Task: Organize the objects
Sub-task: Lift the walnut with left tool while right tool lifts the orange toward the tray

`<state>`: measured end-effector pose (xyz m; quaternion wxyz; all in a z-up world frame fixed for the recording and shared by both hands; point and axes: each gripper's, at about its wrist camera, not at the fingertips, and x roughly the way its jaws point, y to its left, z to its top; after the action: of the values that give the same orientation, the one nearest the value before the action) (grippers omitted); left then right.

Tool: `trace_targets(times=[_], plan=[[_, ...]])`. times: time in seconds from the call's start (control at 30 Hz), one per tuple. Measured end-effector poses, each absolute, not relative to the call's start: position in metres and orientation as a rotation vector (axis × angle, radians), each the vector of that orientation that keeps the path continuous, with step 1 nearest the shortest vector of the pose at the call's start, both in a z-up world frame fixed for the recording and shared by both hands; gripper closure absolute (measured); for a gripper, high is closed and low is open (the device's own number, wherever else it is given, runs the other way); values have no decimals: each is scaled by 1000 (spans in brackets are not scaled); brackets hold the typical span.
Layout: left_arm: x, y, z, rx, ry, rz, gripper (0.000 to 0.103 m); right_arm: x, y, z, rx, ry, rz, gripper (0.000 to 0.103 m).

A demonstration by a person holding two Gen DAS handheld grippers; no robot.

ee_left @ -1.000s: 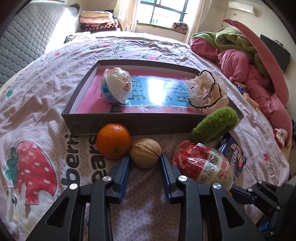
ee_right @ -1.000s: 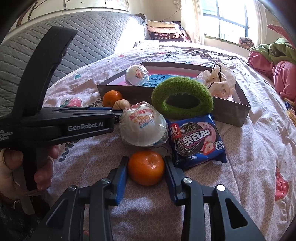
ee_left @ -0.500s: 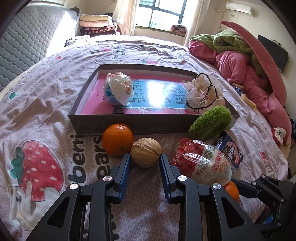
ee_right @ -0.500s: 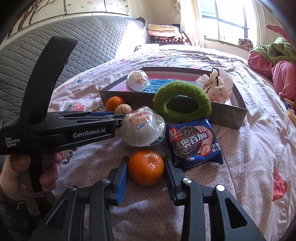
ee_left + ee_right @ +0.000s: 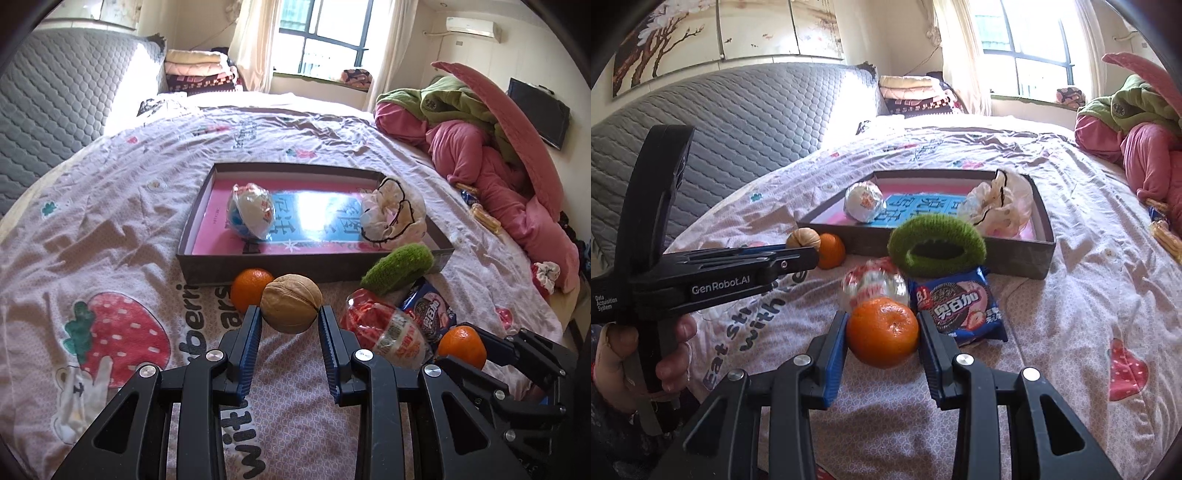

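My left gripper (image 5: pixel 290 319) is shut on a walnut (image 5: pixel 290 308) and holds it above the bedspread; the walnut also shows in the right wrist view (image 5: pixel 803 238). My right gripper (image 5: pixel 882 326) is shut on an orange (image 5: pixel 882 332), lifted off the bed; that orange shows in the left wrist view (image 5: pixel 461 345). A second orange (image 5: pixel 249 286) lies in front of the shallow grey box (image 5: pixel 199 273). Inside the box sit a wrapped white ball (image 5: pixel 253 216) and a white scrunchie bag (image 5: pixel 391 212).
A green fuzzy ring (image 5: pixel 936 245) leans on the box front. A red-and-white wrapped snack ball (image 5: pixel 384 328) and a blue cookie packet (image 5: pixel 958 308) lie beside it. Pink and green bedding (image 5: pixel 491 147) is piled at the right. A grey quilted headboard (image 5: pixel 738 118) stands left.
Both grippers have lifted, the left with the walnut and the right with its orange. The views have tilted up, showing more of the room. The box looks farther away.
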<state>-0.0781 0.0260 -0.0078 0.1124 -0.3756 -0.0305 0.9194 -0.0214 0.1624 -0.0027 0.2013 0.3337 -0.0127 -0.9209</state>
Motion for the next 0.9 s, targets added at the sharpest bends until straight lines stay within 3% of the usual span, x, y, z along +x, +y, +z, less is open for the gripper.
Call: trace_targets(times=[0.9], plan=[[-77,43,40,-973,-8,2779,71,-35,159,51,731,60,-2647,66]])
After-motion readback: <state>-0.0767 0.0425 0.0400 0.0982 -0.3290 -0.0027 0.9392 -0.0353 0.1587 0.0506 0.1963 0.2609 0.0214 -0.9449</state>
